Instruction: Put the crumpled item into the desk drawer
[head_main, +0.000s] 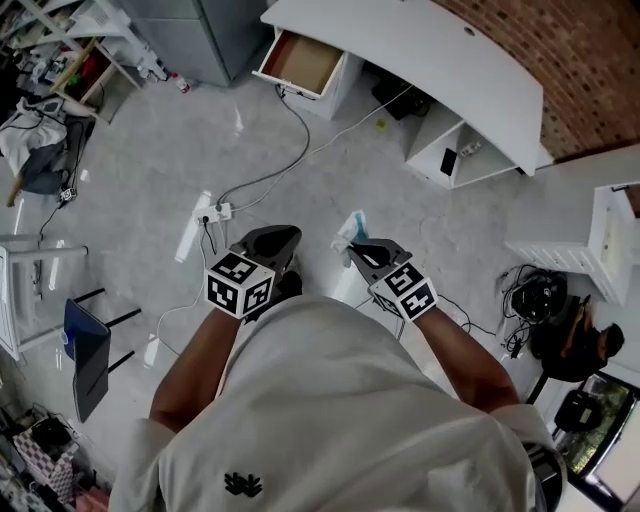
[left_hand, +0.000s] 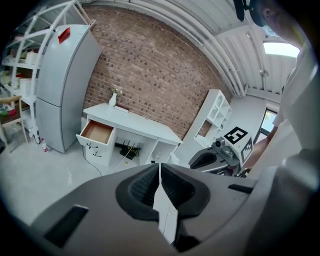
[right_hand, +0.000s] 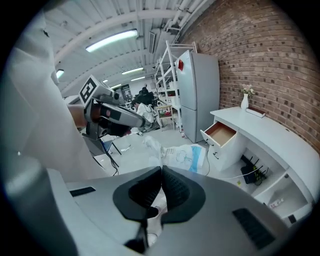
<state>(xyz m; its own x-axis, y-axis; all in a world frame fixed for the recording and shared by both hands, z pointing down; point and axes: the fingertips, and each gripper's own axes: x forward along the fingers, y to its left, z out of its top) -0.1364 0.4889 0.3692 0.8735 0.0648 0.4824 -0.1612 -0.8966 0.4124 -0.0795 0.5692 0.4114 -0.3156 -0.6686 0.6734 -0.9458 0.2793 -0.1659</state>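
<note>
The crumpled item is a white and pale-blue plastic wrapper, and my right gripper is shut on it. In the right gripper view the wrapper sticks out past the closed jaws of that gripper. My left gripper is held beside it at chest height, shut on nothing; its jaws meet. The white desk stands a few steps ahead against a brick wall. Its drawer at the left end is pulled open and shows a bare brown bottom.
A power strip with cables running to the desk lies on the floor ahead. A grey fridge stands left of the desk. White shelves are on the right, a blue chair on the left. A vase sits on the desktop.
</note>
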